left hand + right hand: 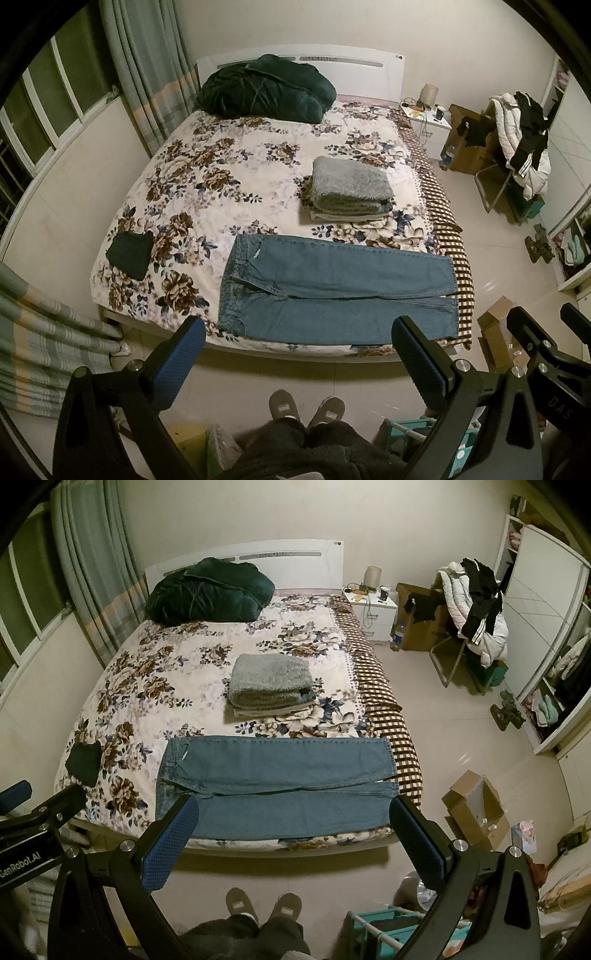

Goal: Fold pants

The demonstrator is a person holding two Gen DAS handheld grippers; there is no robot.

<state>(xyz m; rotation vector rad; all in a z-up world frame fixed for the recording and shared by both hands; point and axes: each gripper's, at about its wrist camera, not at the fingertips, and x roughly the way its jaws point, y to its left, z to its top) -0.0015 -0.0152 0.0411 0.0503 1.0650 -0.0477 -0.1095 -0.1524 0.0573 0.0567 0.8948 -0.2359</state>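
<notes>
Your left gripper (299, 354) and right gripper (291, 834) hang spread wide, grasping nothing, short of the bed's (122, 686) foot edge. Beyond them the jeans (332, 288) lie flat along that edge, smooth denim, legs side by side toward the right corner. Your fingers (173, 845) cover part of the nearer leg.

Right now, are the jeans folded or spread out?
Spread out. The jeans lie flat across the bed's foot, both legs full length side by side, no fold yet.
</notes>
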